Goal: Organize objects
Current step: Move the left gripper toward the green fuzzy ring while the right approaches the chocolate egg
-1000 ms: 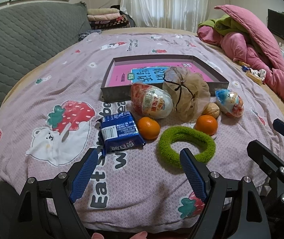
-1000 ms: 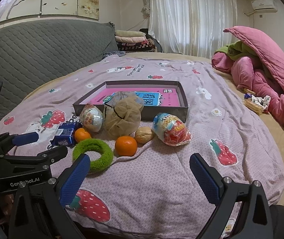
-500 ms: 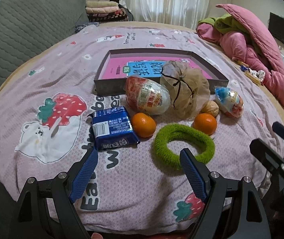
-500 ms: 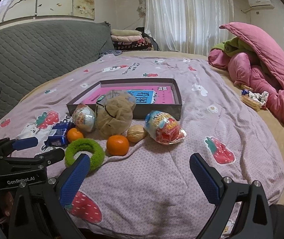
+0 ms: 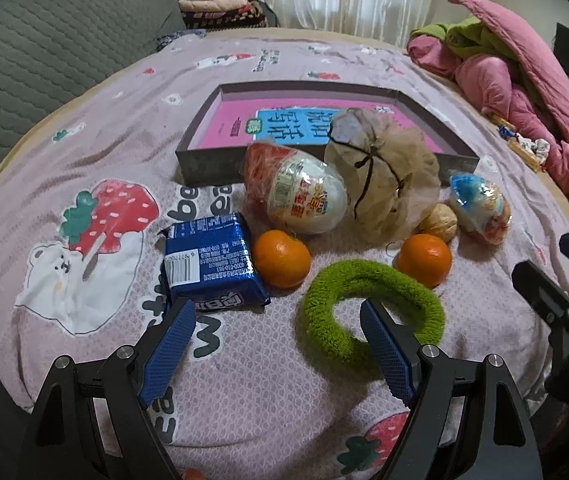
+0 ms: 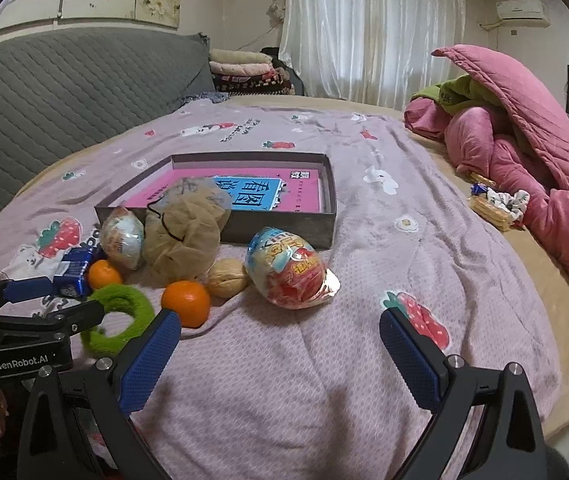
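You are over a bed (image 5: 132, 128) covered with a lilac sheet printed with strawberries and bears, a grey quilted headboard (image 5: 44, 52) behind it and a heap of pink bedding (image 5: 524, 92) at 2 o'clock.

In the left wrist view, your left gripper (image 5: 278, 322) hangs low over the sheet with its jaws wide apart and nothing between them. The tip of its right finger lies in front of the green fuzzy ring (image 5: 368, 312), at 5 o'clock in the picture. The blue snack packet (image 5: 210, 262) is just beyond the left fingertip. One orange (image 5: 281, 258) touches the packet's right side, and a second orange (image 5: 424, 259) sits at the ring's far right edge. Behind them, from 11 to 1 o'clock, stand a wrapped egg toy (image 5: 304, 196), a beige mesh pouch (image 5: 384, 180) tied with dark cord, a walnut (image 5: 438, 222) and a second wrapped egg toy (image 5: 480, 208). The shallow grey box (image 5: 212, 168) holds a pink book and lies behind the group.

In the right wrist view, your right gripper (image 6: 280, 334) is also wide open and holds nothing. The second orange (image 6: 186, 302) is just beside its left fingertip, and the second egg toy (image 6: 288, 266) lies at 12 o'clock, near the box's front wall (image 6: 284, 228). The left gripper's black body (image 6: 24, 332) enters at 9 o'clock, over the ring (image 6: 124, 312).
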